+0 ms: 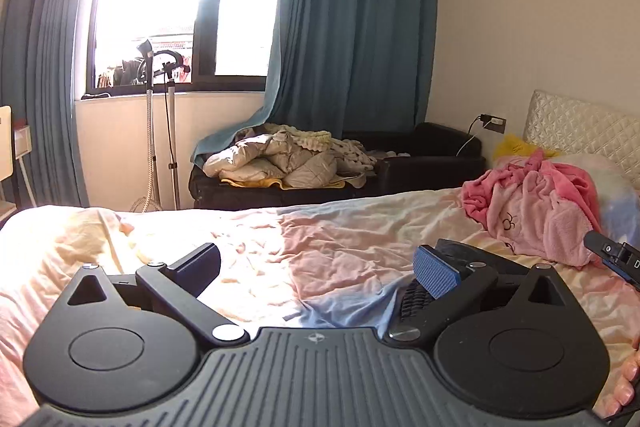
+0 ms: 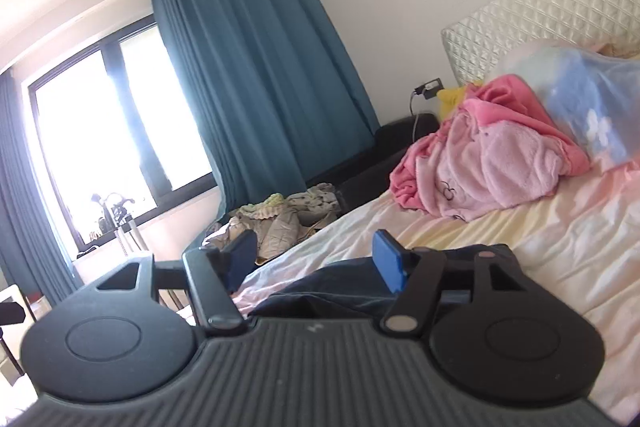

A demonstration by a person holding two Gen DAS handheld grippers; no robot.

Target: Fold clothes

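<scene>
Two tools, both held above the bed [image 1: 328, 227]: left tool [image 1: 320, 263] with jaws spread wide, nothing between them; right tool [image 2: 316, 259] with jaws apart, gripping nothing. One dark blue garment [image 2: 332, 291] lying on the sheet just beneath the right tool. One heap of pink clothes [image 2: 480, 167] near the pillow [image 2: 592, 107], by the quilted headboard [image 2: 540, 7]. Teal curtains [image 1: 352, 27] beyond.
</scene>
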